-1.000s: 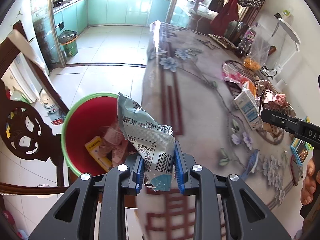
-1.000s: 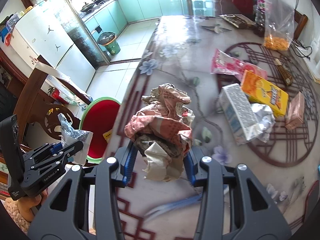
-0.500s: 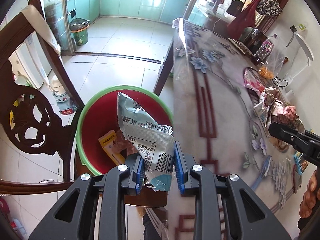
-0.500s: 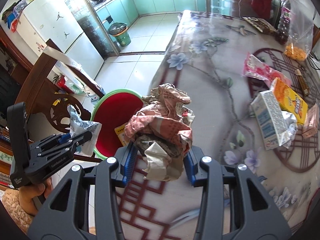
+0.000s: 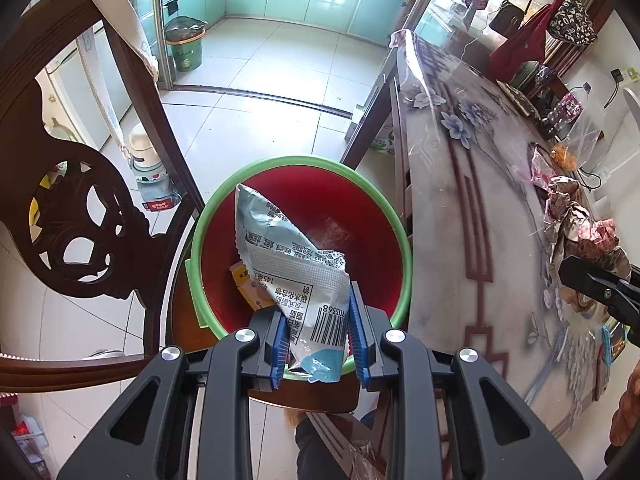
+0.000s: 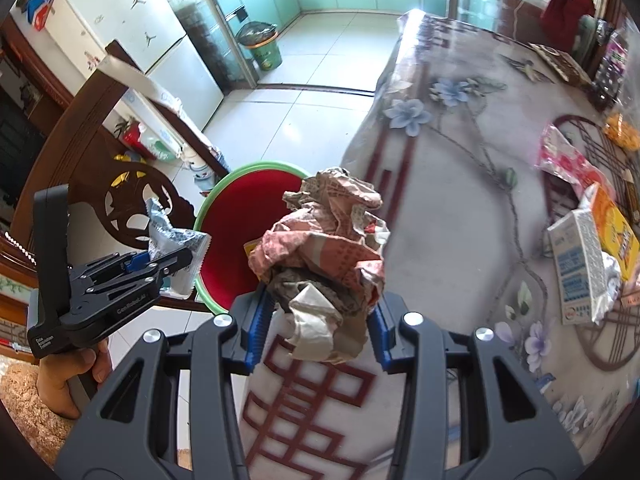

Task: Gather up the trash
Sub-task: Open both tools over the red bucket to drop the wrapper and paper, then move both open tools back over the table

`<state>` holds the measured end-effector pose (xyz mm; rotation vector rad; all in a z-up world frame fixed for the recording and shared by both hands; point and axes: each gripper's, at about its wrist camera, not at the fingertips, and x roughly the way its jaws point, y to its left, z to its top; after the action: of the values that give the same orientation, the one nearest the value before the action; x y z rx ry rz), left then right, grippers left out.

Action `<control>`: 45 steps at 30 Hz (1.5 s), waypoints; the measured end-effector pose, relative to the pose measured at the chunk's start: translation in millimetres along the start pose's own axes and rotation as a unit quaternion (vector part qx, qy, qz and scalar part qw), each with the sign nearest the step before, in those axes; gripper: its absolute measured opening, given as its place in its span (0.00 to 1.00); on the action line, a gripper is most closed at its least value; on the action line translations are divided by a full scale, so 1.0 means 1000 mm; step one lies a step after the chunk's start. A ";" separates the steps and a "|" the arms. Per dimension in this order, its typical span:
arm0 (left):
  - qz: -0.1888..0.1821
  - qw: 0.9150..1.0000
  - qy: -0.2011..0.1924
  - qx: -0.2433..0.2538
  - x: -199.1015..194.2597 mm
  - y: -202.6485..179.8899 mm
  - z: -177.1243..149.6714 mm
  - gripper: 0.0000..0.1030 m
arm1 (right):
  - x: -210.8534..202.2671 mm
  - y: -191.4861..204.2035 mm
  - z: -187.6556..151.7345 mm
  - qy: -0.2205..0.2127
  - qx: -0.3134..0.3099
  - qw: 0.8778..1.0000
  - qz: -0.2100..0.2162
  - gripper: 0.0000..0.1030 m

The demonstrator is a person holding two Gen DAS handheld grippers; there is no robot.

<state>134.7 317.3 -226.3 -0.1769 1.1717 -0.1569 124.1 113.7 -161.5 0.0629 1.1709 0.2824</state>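
Observation:
My left gripper (image 5: 319, 334) is shut on a pale blue and white snack wrapper (image 5: 294, 268), held right over the red bin with a green rim (image 5: 372, 196) that stands on the floor by the table. A yellow packet (image 5: 250, 286) lies inside the bin. My right gripper (image 6: 316, 330) is shut on a crumpled wad of red and brown paper (image 6: 324, 240), above the table's edge next to the bin (image 6: 236, 184). The right wrist view shows the left gripper (image 6: 120, 284) with its wrapper (image 6: 176, 240) at the left, in a person's hand (image 6: 72, 376).
A dark carved wooden chair (image 5: 76, 216) stands left of the bin. The table (image 6: 460, 208) has a flowered cover and carries a milk carton (image 6: 576, 264), an orange box (image 6: 616, 232) and a pink packet (image 6: 564, 160). A green waste bin (image 5: 184, 46) stands far across the tiled floor.
Both grippers have moved left, off the table and toward the red bin. The wrapper now hangs over the bin's opening, and the paper wad has reached the table's edge. Both grips are unchanged.

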 end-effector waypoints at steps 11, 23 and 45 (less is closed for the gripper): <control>-0.001 1.000 0.007 0.012 0.013 -0.001 0.016 0.26 | 0.016 0.018 0.011 0.019 -0.016 0.999 0.038 0.40; 0.005 1.000 0.006 -0.002 0.008 0.008 0.016 0.57 | 0.011 0.039 0.018 0.006 -0.044 0.998 0.033 0.58; -0.021 0.999 -0.034 0.033 -0.026 -0.045 0.013 0.55 | -0.039 -0.018 -0.005 -0.032 0.000 0.999 -0.013 0.64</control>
<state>135.4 279.5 -188.4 -0.1479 1.0939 -0.2245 109.1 86.4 -131.6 0.0566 1.1072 0.2546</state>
